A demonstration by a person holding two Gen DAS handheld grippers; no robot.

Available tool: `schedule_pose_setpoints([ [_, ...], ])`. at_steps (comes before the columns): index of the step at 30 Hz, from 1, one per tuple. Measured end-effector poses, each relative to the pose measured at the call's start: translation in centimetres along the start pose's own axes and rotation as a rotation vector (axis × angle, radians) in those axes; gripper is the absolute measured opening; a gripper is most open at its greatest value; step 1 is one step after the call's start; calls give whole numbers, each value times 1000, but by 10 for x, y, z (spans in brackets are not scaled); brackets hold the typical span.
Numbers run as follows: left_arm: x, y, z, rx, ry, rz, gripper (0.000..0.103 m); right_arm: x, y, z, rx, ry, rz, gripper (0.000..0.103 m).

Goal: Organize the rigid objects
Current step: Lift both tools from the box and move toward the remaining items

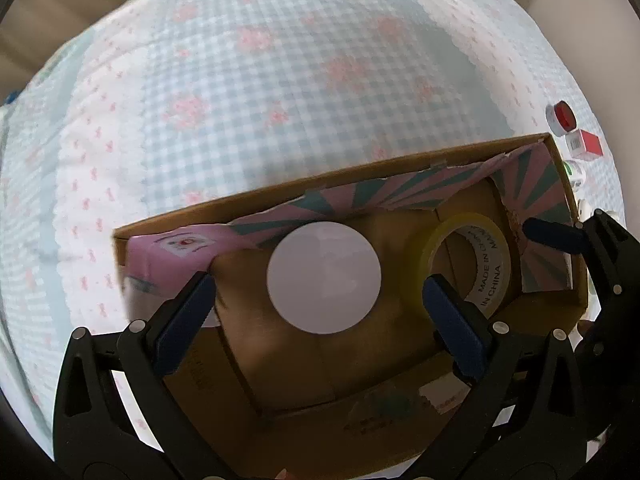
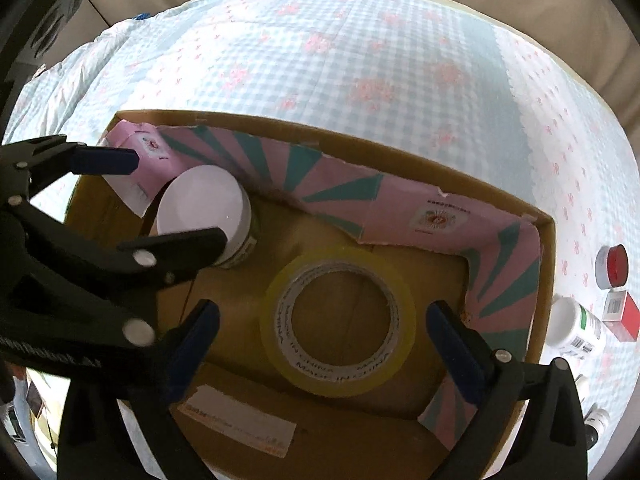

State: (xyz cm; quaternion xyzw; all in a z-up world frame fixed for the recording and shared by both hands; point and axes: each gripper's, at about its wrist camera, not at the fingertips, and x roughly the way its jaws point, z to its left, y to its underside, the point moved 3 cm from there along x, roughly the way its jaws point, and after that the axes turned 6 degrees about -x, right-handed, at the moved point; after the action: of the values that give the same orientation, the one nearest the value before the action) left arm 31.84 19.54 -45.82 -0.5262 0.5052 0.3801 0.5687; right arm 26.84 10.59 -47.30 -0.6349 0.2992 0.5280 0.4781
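An open cardboard box [image 1: 320, 179] [image 2: 360, 147], lined with pink-and-green paper, sits on a checked cloth. A white-lidded jar [image 1: 324, 276] [image 2: 200, 200] stands upright inside near the box's far left corner. My left gripper [image 1: 318, 284] [image 2: 176, 200] hangs over it, open, with the jar between the fingers and a gap on both sides. A roll of yellowish clear tape [image 1: 492, 270] [image 2: 404, 332] lies flat on the box floor. My right gripper [image 2: 322, 308] is open above the roll and is not touching it. One of its fingers [image 1: 552, 234] reaches over the box's right wall.
Outside the box's right wall stand a red-lidded jar [image 1: 562, 116] [image 2: 612, 266], a small red-and-white carton [image 1: 586, 144] [image 2: 622, 314], a white bottle [image 2: 572, 326] and another small bottle [image 2: 598, 418]. The checked cloth [image 1: 280, 60] stretches beyond the box to beige upholstery.
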Motion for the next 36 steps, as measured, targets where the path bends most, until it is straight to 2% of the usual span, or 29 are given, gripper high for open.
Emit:
schedule_pose_setpoints([
  [5, -19, 1, 4, -6, -13, -31, 103, -10, 1, 3, 3, 6, -3, 103],
  [10, -61, 4, 11, -42, -8, -88, 103, -39, 3, 8, 6, 23, -40, 103],
  [15, -121, 15, 14, -71, -13, -148, 103, -90, 4, 19, 4, 36, -74, 103],
  [21, -204, 39, 17, -123, -15, -253, 103, -165, 10, 26, 49, -10, -110, 103],
  [25, -248, 61, 15, -161, -2, -342, 103, -207, 24, 25, 107, 25, -138, 103],
  [30, -274, 79, -10, -145, 33, -390, 103, -256, 54, 3, 210, 121, -171, 103],
  [36, -289, 86, -76, -74, 58, -421, 103, -299, 99, -47, 373, 162, -200, 103],
])
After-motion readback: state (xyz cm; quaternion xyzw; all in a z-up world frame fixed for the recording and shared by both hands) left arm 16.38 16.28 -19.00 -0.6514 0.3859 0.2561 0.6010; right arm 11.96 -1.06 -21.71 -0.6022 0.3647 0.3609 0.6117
